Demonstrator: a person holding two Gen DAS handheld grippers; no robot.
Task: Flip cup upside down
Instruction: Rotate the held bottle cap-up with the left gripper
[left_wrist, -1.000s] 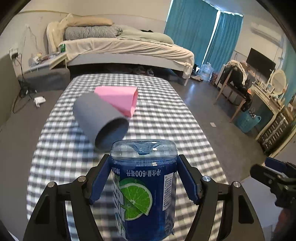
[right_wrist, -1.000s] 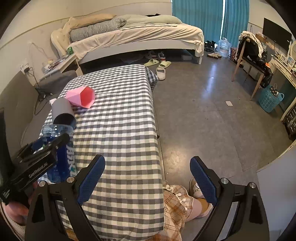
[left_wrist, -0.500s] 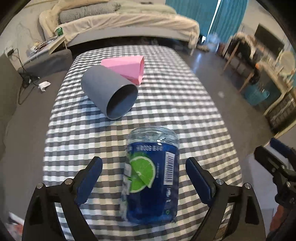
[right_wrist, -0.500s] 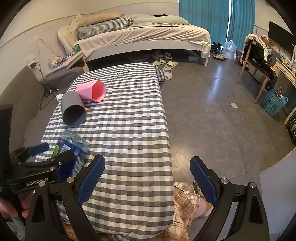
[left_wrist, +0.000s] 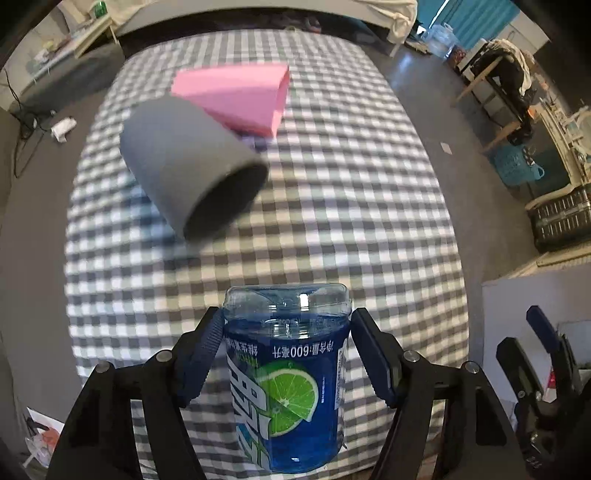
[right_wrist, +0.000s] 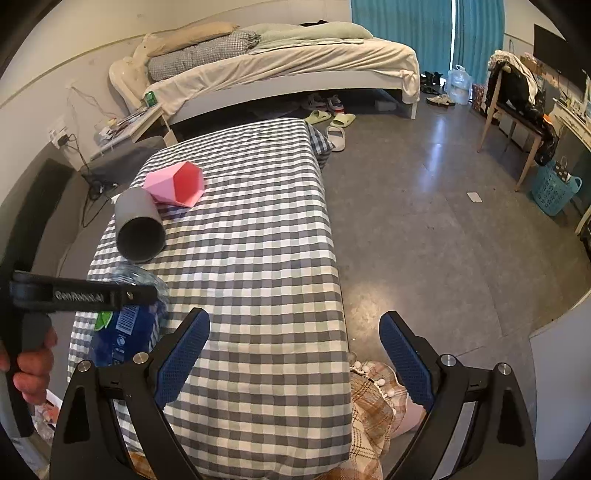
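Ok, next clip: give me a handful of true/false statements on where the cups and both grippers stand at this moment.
1. The left gripper has its fingers either side of the blue plastic cup with the lime label. True.
2. The grey cylindrical cup stands upright on the checked tablecloth. False: it lies on its side, open mouth toward the cameras.
3. The right gripper holds the pink faceted cup. False: its jaws are open and empty, and the pink cup lies on the cloth beyond the grey one.
4. The label on the blue cup reads upside down in the left wrist view. True.
5. The blue cup sits at the table's far end. False: it is at the near end.
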